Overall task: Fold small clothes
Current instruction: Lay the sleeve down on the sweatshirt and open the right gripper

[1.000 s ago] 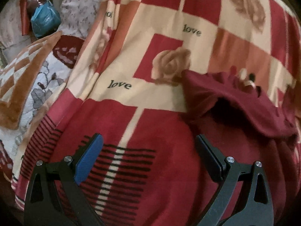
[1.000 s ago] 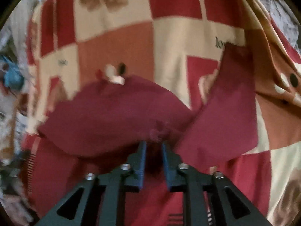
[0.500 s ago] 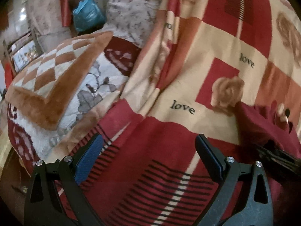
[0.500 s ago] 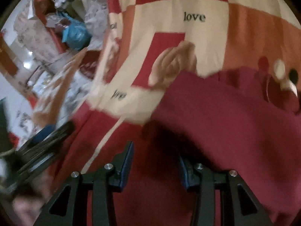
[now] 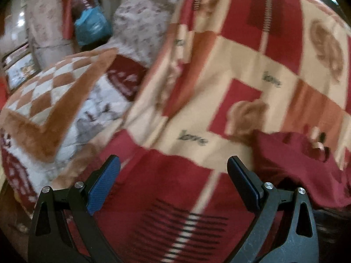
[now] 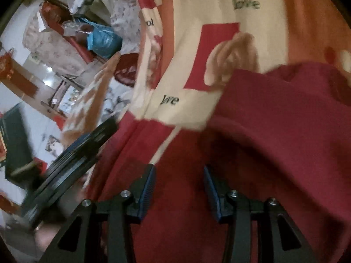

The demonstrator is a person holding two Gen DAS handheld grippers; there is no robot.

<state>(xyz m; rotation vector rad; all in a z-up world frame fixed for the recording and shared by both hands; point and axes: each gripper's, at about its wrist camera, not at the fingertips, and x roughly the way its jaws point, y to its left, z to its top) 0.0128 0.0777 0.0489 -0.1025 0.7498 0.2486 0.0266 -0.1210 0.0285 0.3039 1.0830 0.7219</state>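
A bed covered by a red-and-cream blanket point(image 5: 252, 50) printed with roses and the word "love" forms the work surface. A small maroon garment point(image 6: 285, 118) lies on it in a soft, rumpled heap, one fold raised off the blanket with a dark hollow beneath. The right gripper point(image 6: 178, 185) sits just in front of that hollow, jaws parted to a moderate gap and holding nothing. The left gripper point(image 5: 173, 175) hovers over bare blanket just left of the garment point(image 5: 307, 160), jaws spread wide and empty. Beyond the blanket's left edge lie a brown checked cushion point(image 5: 50, 100) and a blue bag point(image 5: 92, 26). The step in hand appears to be a regrasp between folds; the next move probably calls for each gripper to close on an edge of the garment, then flatten or fold it.
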